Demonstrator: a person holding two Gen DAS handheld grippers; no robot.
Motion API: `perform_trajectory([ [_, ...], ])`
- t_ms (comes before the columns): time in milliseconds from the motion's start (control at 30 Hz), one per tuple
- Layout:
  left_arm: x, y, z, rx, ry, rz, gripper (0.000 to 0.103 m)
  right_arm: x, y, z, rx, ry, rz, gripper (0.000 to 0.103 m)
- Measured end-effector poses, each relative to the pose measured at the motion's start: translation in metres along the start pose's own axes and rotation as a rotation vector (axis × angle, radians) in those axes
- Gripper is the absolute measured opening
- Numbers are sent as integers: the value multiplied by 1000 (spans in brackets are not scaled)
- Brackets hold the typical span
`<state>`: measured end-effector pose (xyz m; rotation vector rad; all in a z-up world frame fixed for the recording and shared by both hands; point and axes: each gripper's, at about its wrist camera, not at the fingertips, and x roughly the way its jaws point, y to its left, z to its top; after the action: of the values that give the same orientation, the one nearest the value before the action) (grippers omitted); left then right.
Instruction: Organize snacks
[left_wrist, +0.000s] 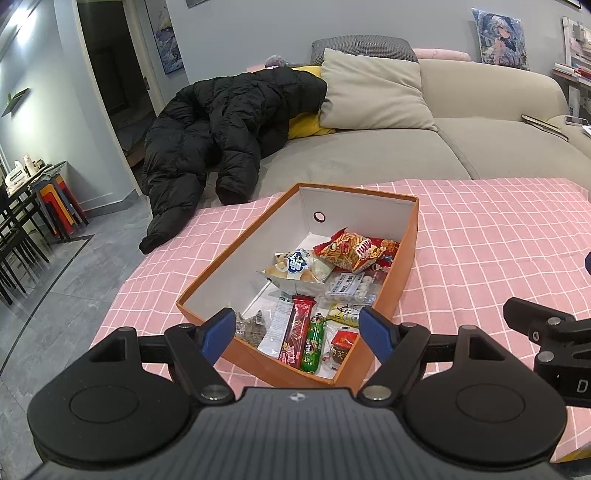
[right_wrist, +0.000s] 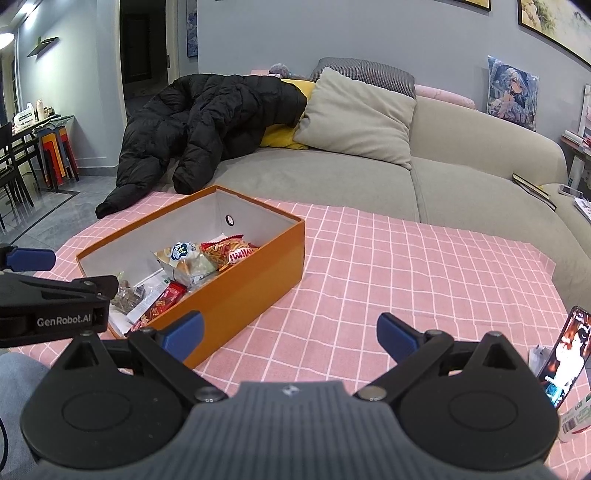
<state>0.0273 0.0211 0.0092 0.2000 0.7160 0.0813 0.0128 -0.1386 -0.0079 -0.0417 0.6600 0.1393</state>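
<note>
1. The snacks (left_wrist: 317, 295) all lie inside the orange box (left_wrist: 207, 273), which stands on the pink checked cloth (left_wrist: 480, 236) in front of the sofa (left_wrist: 369, 158). They sit loosely piled toward the box's near end and its right wall; the far end of the box is bare.
2. The left gripper (left_wrist: 297, 332) hovers over the near end of the box, fingers spread wide and holding nothing. The right gripper (right_wrist: 290, 336) hangs just to the right of the box over bare cloth, fingers likewise spread and empty.
3. Risk: the left fingers straddle several packets at once, a red bar (left_wrist: 297, 328), a green tube (left_wrist: 313, 341) and a small red packet (left_wrist: 345, 339). Closing there could pinch two wrappers together, or catch only a slippery edge that slides out on the lift.
4. Risk: the near wall of the box lies right under the left fingers. A low approach could knock that wall and shove the light cardboard box across the cloth, which may bunch up.
5. Risk: the two grippers are near each other beside the box's right wall; both reaching in together could collide.
6. Risk: a phone (right_wrist: 565, 354) stands propped well to the right of the box, close to the right gripper. A wide swing could topple it.
7. Puffy bags such as the orange one (left_wrist: 351, 253) could crush under a hard squeeze.
</note>
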Motion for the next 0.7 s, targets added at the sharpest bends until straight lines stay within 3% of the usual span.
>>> perform_trajectory([
  [700, -1, -2, 1, 2, 3, -2, 89, 0, 2, -1, 5, 5, -5, 97],
])
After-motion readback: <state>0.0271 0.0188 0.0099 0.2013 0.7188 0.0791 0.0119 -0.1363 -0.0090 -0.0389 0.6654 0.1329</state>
